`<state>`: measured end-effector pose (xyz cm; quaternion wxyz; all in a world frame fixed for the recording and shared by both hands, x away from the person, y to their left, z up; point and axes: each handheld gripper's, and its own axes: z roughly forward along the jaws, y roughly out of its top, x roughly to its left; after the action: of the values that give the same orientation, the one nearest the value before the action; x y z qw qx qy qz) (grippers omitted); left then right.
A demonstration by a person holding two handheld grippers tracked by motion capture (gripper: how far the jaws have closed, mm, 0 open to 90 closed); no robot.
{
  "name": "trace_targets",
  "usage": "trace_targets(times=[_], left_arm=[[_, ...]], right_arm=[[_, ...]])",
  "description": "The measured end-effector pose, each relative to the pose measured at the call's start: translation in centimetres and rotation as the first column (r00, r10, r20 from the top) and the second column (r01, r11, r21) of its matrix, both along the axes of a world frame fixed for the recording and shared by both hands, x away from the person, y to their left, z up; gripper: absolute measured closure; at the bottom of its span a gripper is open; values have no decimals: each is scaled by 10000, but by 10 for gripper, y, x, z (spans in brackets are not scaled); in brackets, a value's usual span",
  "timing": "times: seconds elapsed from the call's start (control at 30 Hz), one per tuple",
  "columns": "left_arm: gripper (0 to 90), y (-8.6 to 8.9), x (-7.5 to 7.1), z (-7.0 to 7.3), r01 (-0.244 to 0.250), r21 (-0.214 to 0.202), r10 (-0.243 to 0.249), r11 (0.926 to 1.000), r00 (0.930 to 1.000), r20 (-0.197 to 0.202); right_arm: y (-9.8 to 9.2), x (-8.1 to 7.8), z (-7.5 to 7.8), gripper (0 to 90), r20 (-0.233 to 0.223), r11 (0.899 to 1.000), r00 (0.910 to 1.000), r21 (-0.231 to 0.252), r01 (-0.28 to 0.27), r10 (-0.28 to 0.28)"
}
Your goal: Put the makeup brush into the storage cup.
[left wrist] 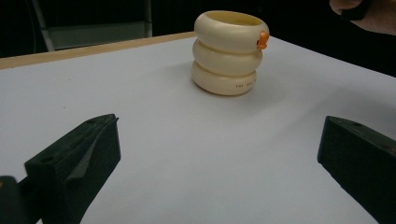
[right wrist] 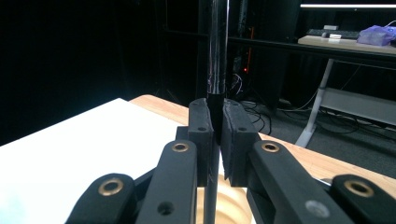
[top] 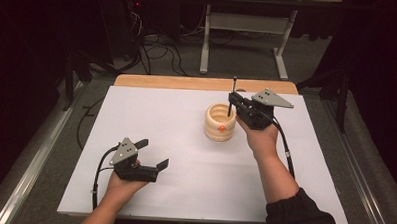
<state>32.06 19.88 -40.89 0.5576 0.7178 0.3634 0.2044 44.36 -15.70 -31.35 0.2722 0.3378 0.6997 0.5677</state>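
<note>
A cream ribbed holder [top: 220,123] shaped like three stacked rings stands on the white board [top: 185,156], with a small orange knob on its side [left wrist: 262,40]. My right gripper [top: 233,99] hovers just right of the holder's mouth, shut on a thin black pen [top: 232,95] held upright, its lower end over the opening. In the right gripper view the black pen [right wrist: 216,70] stands clamped between the pads, with the holder's rim [right wrist: 231,203] below. My left gripper [top: 152,154] rests near the front left of the board, jaws open and empty, facing the holder [left wrist: 229,52].
A wooden table edge [top: 202,83] runs behind the white board. Beyond it are the legs of a white desk frame [top: 206,42] and cables on the dark floor. The board has bare room left of the holder and along the front.
</note>
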Motion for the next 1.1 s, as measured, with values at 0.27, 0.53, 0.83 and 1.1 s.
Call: trace_targets(times=[0.27,0.53,0.83,1.1], left_arm=[[0,1,0,1,8,-29,-8,10000,10000,12],[0,1,0,1,31,-30,-31,10000,10000,4],[0,1,1,1,68,-38,-68,10000,10000,4],[0,1,1,1,90,-45,-90,9999,10000,2]], right_arm=[[7,7,-4,857,-158,9997,9998,-198,-135,132],[6,14,-13,858,-518,9995,9987,-305,-23,8],[5,19,-24,857,-830,9991,9965,-409,80,-114],[3,20,-34,857,-1113,9988,9936,-467,139,-191]])
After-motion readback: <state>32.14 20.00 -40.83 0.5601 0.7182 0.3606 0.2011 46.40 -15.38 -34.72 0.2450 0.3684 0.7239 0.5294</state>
